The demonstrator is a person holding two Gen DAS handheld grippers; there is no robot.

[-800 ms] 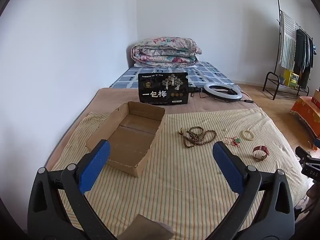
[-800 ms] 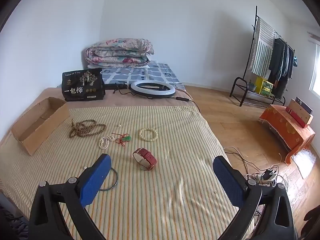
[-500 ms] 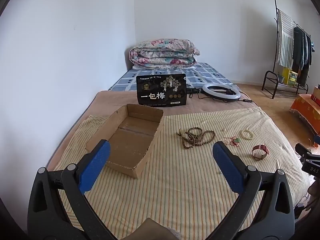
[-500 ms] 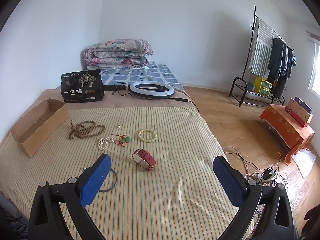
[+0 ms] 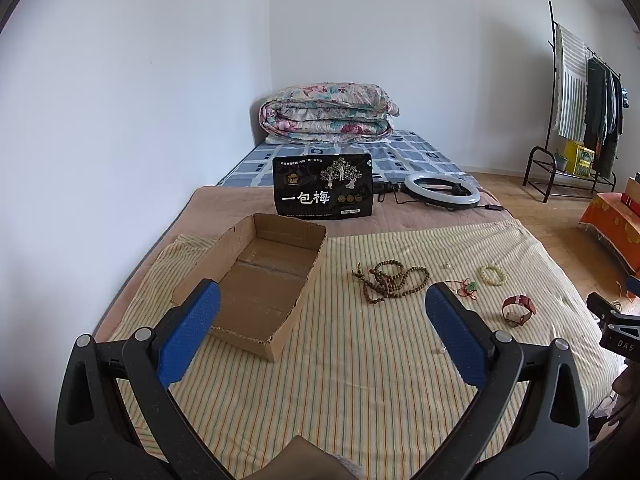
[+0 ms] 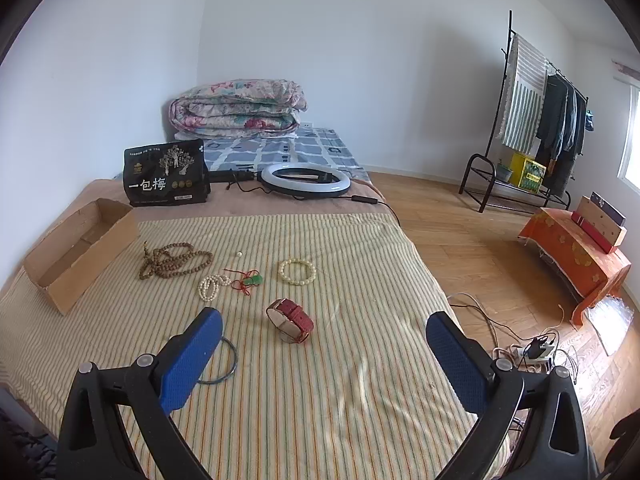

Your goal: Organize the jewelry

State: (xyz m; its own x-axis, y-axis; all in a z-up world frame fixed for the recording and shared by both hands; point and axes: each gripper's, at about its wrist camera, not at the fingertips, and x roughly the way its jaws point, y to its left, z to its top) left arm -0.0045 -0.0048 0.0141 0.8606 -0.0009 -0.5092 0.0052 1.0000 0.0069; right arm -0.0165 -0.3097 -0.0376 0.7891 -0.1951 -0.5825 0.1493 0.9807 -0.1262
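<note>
Striped yellow cloth [image 6: 320,380] covers the bed. On it an open brown cardboard box [image 5: 256,280] sits left of a brown wooden bead necklace [image 6: 176,260], white pearl string [image 6: 211,285], green pendant on red cord [image 6: 250,281], cream bead bracelet [image 6: 297,271], red-strapped wristwatch [image 6: 291,320] and thin dark bangle [image 6: 230,364]. Left tool [image 5: 320,336] and right tool [image 6: 322,356] hover with jaws wide apart, holding nothing.

On the bed [image 6: 320,400], the cardboard box [image 6: 76,252] sits far left, the bead necklace [image 6: 172,260] just right of it. Further right lie the pearl strand [image 6: 210,286], pendant [image 6: 250,280] and bracelet [image 6: 297,271]; the watch [image 6: 291,319] lies nearer, the thin ring [image 6: 224,364] nearest. Behind them, bag [image 6: 166,178] left of ring light [image 6: 306,178].
</note>
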